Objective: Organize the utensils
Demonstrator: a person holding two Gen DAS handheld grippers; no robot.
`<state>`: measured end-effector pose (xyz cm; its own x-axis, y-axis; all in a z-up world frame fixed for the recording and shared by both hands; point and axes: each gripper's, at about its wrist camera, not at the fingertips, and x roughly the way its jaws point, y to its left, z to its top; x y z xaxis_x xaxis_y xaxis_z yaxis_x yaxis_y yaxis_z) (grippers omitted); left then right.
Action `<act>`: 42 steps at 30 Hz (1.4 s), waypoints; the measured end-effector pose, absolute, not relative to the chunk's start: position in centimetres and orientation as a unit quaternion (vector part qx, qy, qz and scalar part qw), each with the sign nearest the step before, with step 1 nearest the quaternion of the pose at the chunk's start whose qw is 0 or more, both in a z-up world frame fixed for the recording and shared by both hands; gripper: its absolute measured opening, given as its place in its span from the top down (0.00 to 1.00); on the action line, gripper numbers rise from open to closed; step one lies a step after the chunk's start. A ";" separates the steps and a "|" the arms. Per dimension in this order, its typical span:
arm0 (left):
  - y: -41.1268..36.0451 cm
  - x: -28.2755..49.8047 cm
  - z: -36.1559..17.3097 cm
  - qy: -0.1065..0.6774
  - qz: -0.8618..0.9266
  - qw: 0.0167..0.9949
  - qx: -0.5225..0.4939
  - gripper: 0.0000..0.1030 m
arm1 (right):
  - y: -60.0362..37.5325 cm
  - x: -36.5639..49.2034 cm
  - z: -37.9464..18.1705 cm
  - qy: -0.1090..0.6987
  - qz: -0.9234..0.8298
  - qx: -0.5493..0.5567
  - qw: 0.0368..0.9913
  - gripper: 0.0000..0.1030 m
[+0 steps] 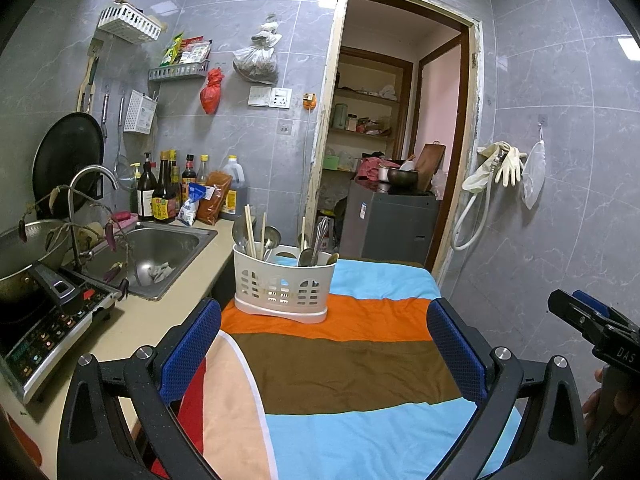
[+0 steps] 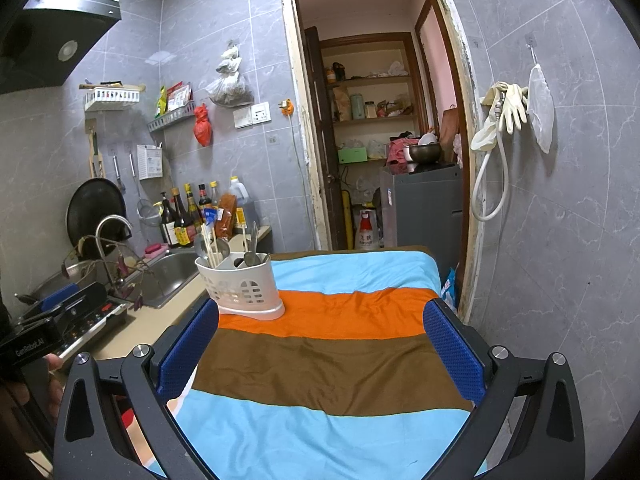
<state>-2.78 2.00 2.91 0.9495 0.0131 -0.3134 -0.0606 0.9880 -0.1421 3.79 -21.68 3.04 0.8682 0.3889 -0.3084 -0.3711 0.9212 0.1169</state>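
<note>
Striped cloth (image 2: 332,360) covers tabletop; utensil caddy (image 2: 244,284) at its sink-side (image 1: 160,252) far edge; both hand-held grippers, left (image 1: 324,356) and right (image 2: 320,352), jaws apart, empty.

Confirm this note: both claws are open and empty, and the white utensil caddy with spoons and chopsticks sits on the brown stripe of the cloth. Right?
One detail is wrong. The white utensil caddy stands on the orange stripe, at its edge with the light blue one, not the brown; the left wrist view shows it. The left claw and right claw are indeed open and empty, and the caddy does hold spoons and chopsticks.
</note>
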 end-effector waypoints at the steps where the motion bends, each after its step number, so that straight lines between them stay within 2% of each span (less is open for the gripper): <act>1: 2.0 -2.7 2.9 0.158 0.019 0.984 -0.075 0.02 | -21.7 3.8 3.0 0.165 0.197 0.027 0.966 0.00; 42: 1.4 -2.8 2.2 0.165 0.035 0.984 -0.055 0.02 | -21.6 3.8 3.1 0.168 0.197 0.026 0.966 0.00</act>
<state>-2.75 1.45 2.24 0.9431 0.0517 -0.3283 -0.0878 0.9915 -0.0962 3.81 -21.65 3.12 0.8660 0.3891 -0.3140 -0.3717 0.9210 0.1161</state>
